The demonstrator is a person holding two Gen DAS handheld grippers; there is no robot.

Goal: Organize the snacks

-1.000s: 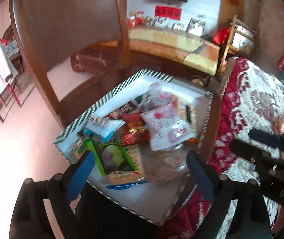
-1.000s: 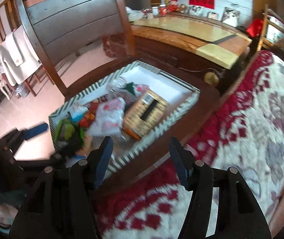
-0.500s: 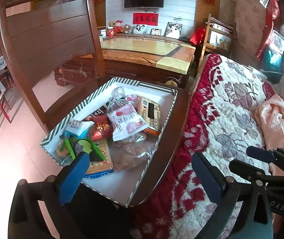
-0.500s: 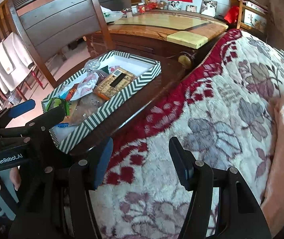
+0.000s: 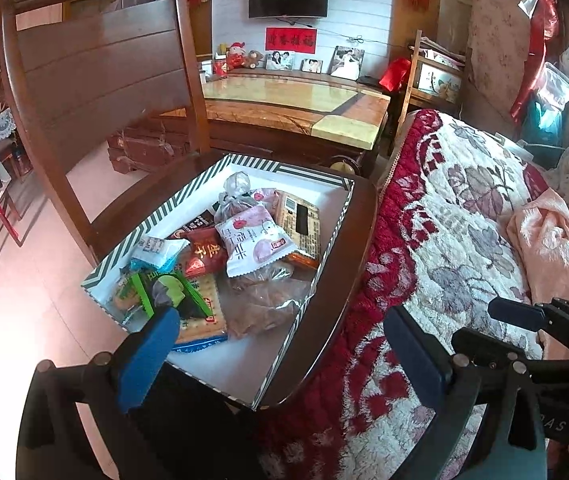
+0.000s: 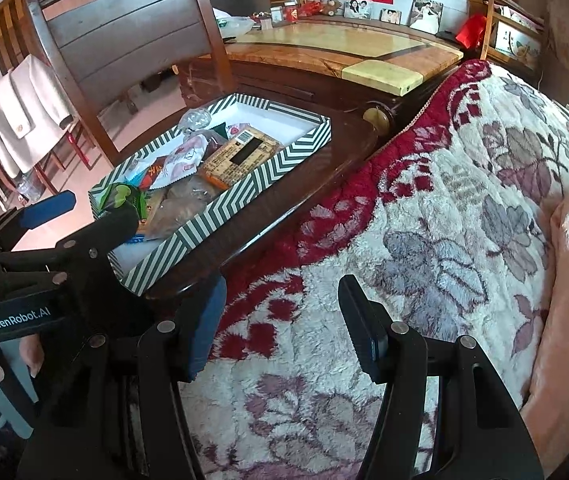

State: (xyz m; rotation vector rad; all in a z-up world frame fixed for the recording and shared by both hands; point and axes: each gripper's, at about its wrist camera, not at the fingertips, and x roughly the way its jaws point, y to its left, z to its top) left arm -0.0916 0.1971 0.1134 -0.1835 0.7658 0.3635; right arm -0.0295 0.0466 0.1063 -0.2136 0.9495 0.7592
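- We see the snacks [image 5: 244,256] piled in the green-striped box [image 5: 316,172] on the wooden chair seat [image 5: 336,280], beside the floral blanket [image 6: 444,200].
- Our left gripper [image 5: 280,354] gapes wide, empty, above the box's near corner.
- Our right gripper [image 6: 284,328] hangs released over the blanket, nothing between its fingers.

You had the shallow green-and-white striped cardboard box [image 5: 316,170] sitting on the dark wooden chair seat, white inside, with the snacks piled toward one end. A white-and-pink pillow pack [image 5: 256,242] lay tilted on top, beside a tan flat packet with a black patch [image 5: 302,226]. A red wrapper [image 5: 204,254], a green-edged packet [image 5: 164,290] and a knotted clear bag [image 5: 236,192] were in there too.
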